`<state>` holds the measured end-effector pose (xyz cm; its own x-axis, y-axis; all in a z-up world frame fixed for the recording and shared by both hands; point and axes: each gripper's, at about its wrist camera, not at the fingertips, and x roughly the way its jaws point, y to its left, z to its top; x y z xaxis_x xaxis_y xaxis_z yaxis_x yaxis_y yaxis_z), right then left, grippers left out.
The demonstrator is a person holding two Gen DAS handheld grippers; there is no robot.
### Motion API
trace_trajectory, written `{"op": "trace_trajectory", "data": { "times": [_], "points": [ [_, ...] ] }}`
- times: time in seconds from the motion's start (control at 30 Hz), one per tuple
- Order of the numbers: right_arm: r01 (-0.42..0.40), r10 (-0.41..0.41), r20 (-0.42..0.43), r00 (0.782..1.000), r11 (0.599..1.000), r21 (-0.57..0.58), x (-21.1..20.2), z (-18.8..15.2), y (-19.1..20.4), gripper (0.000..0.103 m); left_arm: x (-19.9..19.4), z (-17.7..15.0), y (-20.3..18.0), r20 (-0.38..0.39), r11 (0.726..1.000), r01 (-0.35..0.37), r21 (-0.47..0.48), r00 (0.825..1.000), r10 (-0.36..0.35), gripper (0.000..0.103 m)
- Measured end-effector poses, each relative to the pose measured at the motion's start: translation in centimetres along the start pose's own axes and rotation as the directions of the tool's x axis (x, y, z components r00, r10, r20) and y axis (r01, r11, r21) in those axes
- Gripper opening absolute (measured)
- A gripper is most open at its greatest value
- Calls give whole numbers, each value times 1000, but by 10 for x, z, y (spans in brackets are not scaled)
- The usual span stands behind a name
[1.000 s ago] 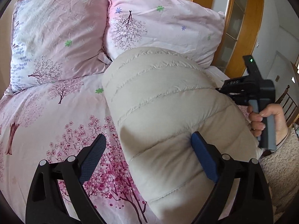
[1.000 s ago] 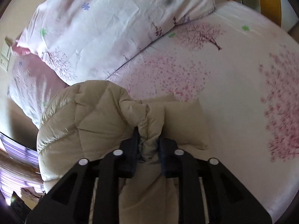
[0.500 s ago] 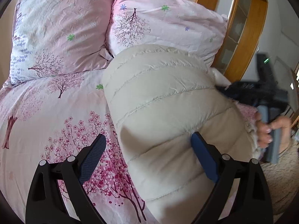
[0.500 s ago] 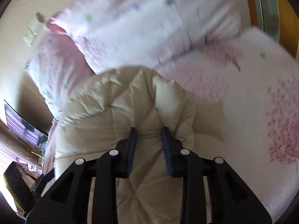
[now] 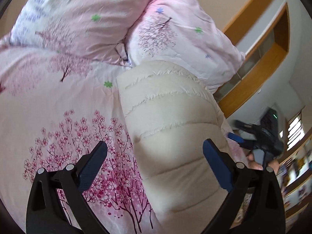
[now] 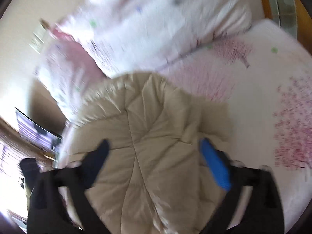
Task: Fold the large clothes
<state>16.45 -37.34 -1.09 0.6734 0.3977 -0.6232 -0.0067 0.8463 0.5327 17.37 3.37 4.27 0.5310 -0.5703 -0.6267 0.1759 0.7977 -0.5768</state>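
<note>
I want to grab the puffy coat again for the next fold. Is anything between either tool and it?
Nothing visible. The beige quilted down coat lies directly beneath the open right tool, and fills the open left tool view on the pink floral bedspread.

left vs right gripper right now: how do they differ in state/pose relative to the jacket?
Left gripper straddles the beige puffer jacket at its edge, one finger over the floral bedspread; right gripper sits wholly over the jacket. Left view is sharp, right is motion-blurred. Both are open, gripping nothing.
</note>
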Motion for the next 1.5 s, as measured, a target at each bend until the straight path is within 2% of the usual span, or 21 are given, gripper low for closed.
{"op": "trace_trajectory", "data": {
  "times": [0.07,0.13,0.27,0.4,0.5,0.67,0.9,1.1,1.2,1.27,1.33,1.37,1.5],
  "points": [
    [-31,32,-10,999,999,16,-14,0,-11,101,4,3,7,-25,999,25,-32,999,-26,99],
    [-64,71,-90,993,995,75,-9,0,-29,101,11,5,11,-68,997,52,-60,996,-56,99],
    [-56,93,-204,975,982,182,11,-10,-59,101,25,6,14,-132,994,63,-83,988,-74,99],
    [-100,160,-245,956,966,239,29,-14,-72,101,36,7,16,-173,989,98,-111,978,-117,99],
    [-155,227,-272,935,952,262,42,-14,-76,101,45,9,17,-196,982,133,-133,968,-157,99],
    [-237,311,-309,899,938,255,57,-14,-69,101,63,16,19,-226,965,186,-183,948,-226,98],
    [-301,342,-363,867,939,168,75,-10,-49,101,81,18,21,-241,950,218,-224,932,-271,98],
    [-351,363,-389,847,931,103,87,-12,-27,100,93,15,28,-243,925,261,-277,912,-330,91],
    [-394,405,-390,827,912,113,93,-15,-16,88,92,14,32,-235,917,276,-289,908,-347,84],
    [-437,468,-384,796,883,171,99,-19,-18,63,88,13,36,-225,909,288,-300,905,-361,78],
    [-485,534,-362,764,846,223,102,-24,-18,49,83,12,41,-217,904,298,-307,903,-371,72],
    [-495,542,-353,763,840,222,100,-26,-16,42,81,11,43,-212,902,302,-307,903,-375,67],
    [-504,536,-319,781,844,185,89,-26,2,29,68,9,45,-180,897,328,-295,903,-390,54]
  ]
}}
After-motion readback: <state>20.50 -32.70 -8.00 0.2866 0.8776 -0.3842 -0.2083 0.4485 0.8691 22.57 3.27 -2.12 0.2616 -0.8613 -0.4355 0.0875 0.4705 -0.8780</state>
